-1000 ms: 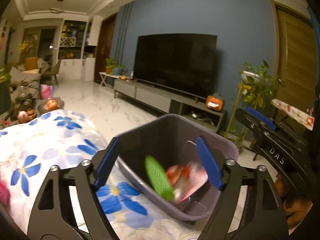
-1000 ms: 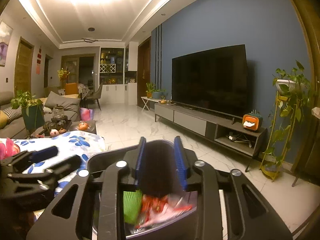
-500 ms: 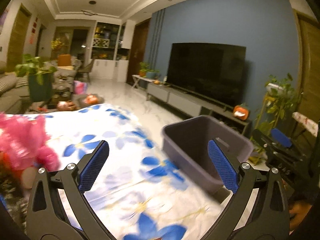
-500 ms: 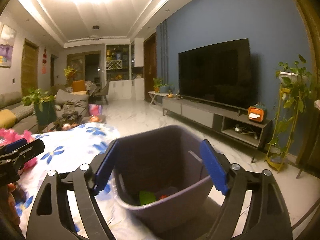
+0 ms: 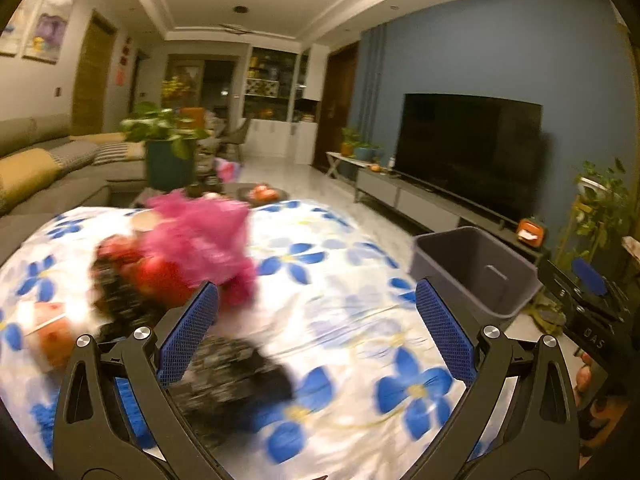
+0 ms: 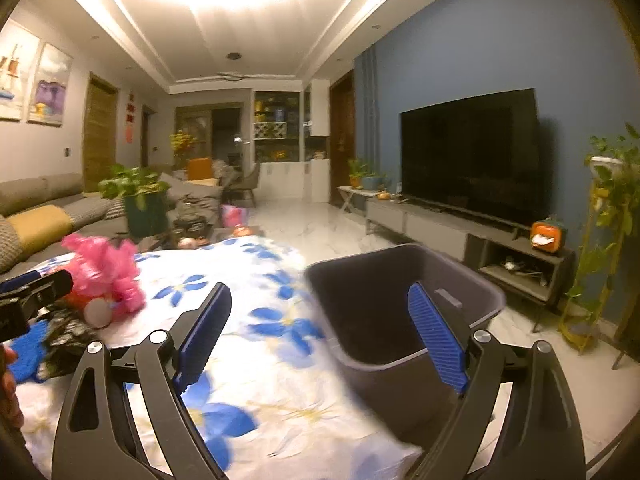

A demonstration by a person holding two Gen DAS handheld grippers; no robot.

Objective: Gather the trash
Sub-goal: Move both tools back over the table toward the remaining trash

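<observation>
A grey plastic bin [image 5: 480, 272] [image 6: 400, 300] stands at the right edge of a table with a white cloth printed with blue flowers [image 5: 340, 308] [image 6: 256, 272]. A heap of trash lies on the left of the cloth: a crumpled pink plastic bag [image 5: 200, 236] [image 6: 104, 268], red wrappers [image 5: 160, 280] and black crinkled packets [image 5: 236, 376]. My left gripper [image 5: 316, 336] is open and empty above the cloth, just right of the heap. My right gripper [image 6: 320, 336] is open and empty, between cloth and bin. The bin's contents are hidden.
A potted plant [image 5: 168, 152], a sofa with yellow cushions [image 5: 36, 168] and a low tea table [image 6: 192, 228] stand behind the table. A TV [image 6: 468, 156] on a grey console fills the right wall. A tall plant stand [image 6: 604, 216] is at far right.
Both grippers swung left, away from the bin toward the heap of trash. The right gripper went from shut to open. The green and red wrappers dropped into the bin.
</observation>
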